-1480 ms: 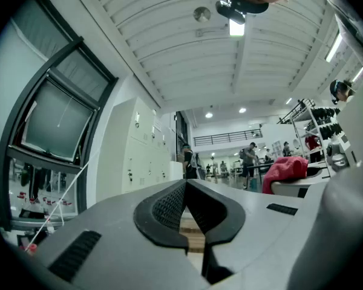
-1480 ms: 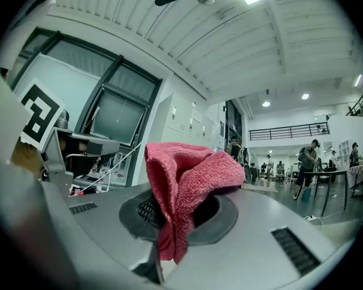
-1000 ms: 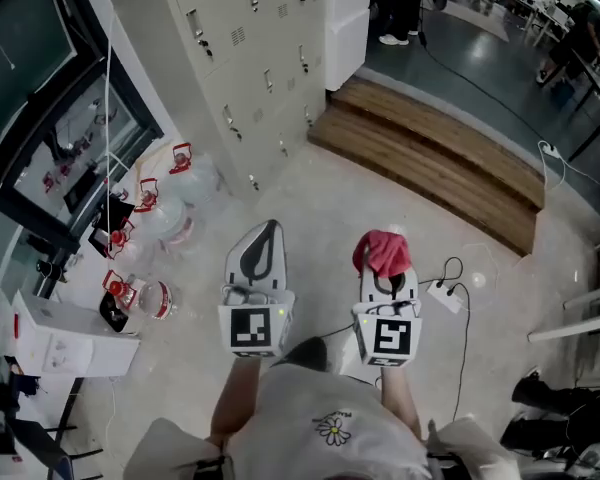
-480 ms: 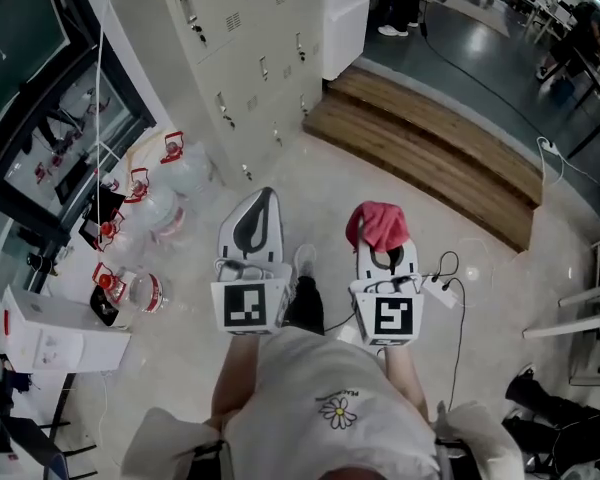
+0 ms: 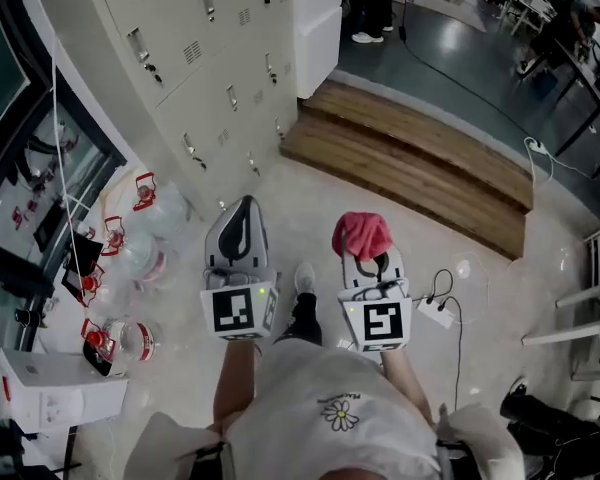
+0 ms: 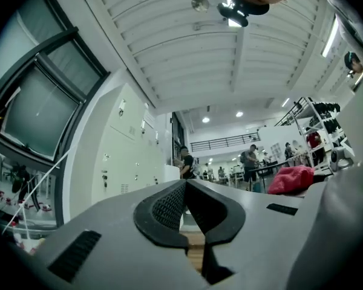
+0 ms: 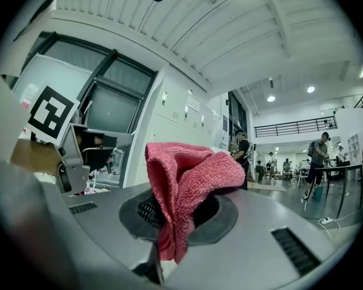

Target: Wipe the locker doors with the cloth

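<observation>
Cloth [image 5: 362, 234] pinched in right gripper [image 5: 364, 256] fingers; left gripper [image 5: 242, 213] fingers pressed together, empty. Locker doors [image 5: 180, 58], upper left, seemingly not yet wiped.

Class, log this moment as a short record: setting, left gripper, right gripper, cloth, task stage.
setting: indoor hall, beige lockers beside a wooden step
left gripper: jaws together, nothing between them
right gripper: shut on the cloth
cloth: red, bunched, sticking up from the jaws
task stage: cloth held clear of the lockers, no wiping contact
</observation>
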{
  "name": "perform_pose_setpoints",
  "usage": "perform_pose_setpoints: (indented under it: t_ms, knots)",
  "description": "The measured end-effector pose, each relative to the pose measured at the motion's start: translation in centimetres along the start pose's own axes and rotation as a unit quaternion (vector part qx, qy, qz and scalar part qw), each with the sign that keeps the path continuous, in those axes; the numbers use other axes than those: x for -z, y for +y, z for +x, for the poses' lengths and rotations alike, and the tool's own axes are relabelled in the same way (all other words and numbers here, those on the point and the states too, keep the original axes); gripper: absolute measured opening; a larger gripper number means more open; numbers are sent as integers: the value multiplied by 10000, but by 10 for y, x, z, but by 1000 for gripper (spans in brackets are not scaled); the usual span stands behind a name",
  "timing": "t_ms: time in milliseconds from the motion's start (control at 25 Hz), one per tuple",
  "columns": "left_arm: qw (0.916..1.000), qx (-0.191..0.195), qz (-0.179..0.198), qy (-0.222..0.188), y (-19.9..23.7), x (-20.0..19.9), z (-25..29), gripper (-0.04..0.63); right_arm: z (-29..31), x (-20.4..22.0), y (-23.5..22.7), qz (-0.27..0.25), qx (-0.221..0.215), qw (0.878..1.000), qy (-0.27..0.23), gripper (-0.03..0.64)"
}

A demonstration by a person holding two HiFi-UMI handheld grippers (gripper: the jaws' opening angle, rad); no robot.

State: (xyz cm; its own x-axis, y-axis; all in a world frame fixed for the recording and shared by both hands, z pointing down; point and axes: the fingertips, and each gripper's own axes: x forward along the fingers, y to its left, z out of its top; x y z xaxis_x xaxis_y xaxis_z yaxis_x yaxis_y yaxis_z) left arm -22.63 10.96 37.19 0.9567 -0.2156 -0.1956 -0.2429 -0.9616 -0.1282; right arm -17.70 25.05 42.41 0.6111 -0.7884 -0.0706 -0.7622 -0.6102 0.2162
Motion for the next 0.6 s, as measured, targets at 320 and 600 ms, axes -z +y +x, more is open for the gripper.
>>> perform_pose_setpoints:
  t_ms: [320,600]
  knots:
    - [10000,42,-45,-2,50,16,158,17,166,-4,-53,-2,-241,9997,-90,31]
    - [9987,-339,166,-336,102,15,275,17,301,-3,-90,332,-485,9976,-358,31]
